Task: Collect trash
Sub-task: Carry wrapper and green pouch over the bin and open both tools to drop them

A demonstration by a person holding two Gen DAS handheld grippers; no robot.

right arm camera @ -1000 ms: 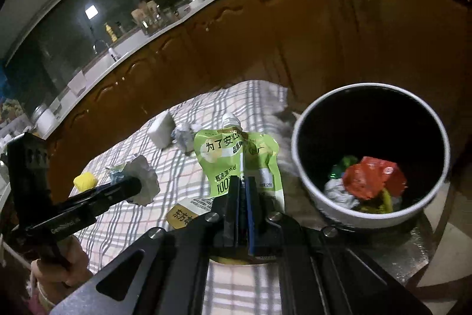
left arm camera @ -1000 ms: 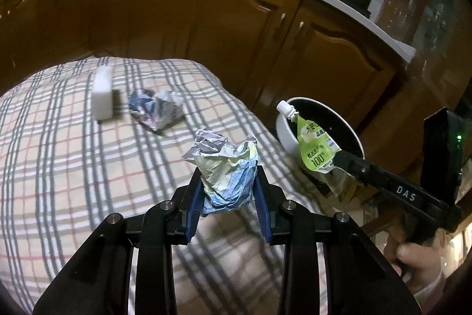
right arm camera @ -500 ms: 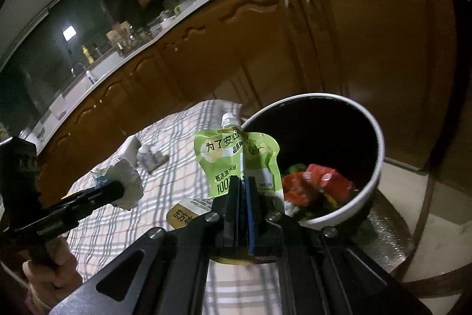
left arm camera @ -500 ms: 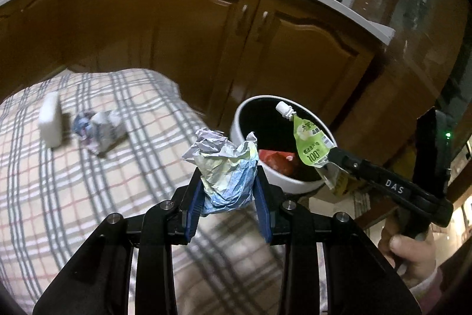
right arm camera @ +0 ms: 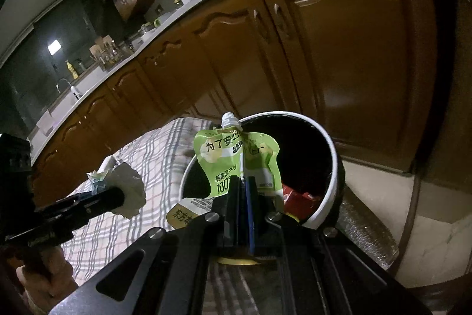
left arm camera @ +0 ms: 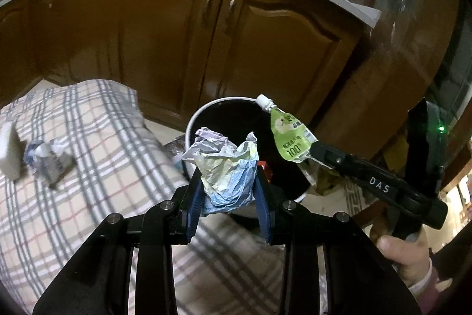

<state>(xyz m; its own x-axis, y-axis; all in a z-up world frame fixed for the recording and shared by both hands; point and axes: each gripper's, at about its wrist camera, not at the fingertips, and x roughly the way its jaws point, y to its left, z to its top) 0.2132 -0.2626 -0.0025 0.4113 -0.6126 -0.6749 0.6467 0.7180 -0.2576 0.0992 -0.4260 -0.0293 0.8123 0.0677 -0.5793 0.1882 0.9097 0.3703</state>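
Left claw clamps crumpled paper, seemingly over bin.

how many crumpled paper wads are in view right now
2: one crumpled paper wad clamped in the left gripper by the bin, another lying on the checked cloth. More may be hidden.

Bin mouth lies open above; red wrapper sits low inside, cabinet doors close behind, table edge alongside.
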